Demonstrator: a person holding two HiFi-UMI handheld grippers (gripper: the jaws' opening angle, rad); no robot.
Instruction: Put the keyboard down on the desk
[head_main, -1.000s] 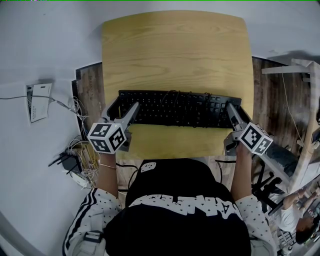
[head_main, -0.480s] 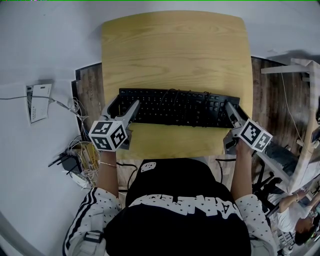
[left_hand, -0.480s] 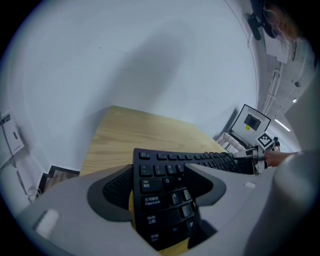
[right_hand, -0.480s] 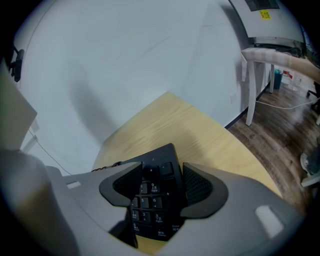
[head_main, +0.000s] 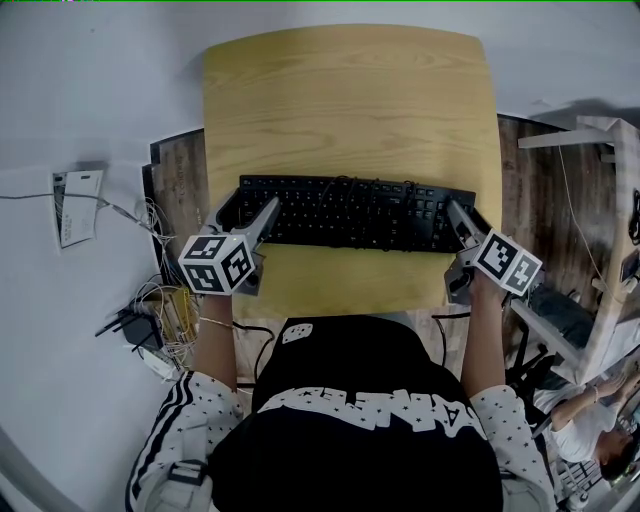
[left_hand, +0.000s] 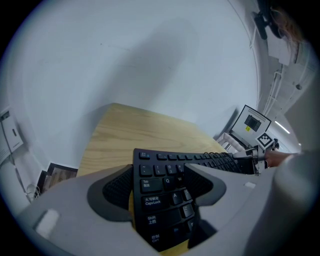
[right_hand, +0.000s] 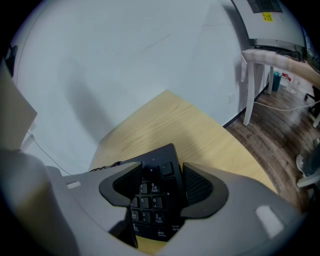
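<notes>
Keyboard (left_hand: 160, 192) keys reading Tab, Caps Lock, Shift, Ctrl, over desk (head_main: 350, 100)

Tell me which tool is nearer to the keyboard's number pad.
Right. The right tool grips the number pad end; the left tool grips the opposite end of the keyboard.

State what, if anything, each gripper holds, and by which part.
The keyboard, by its two ends: the left gripper clamps the Tab and Caps Lock end, the right gripper the number-pad end.
</notes>
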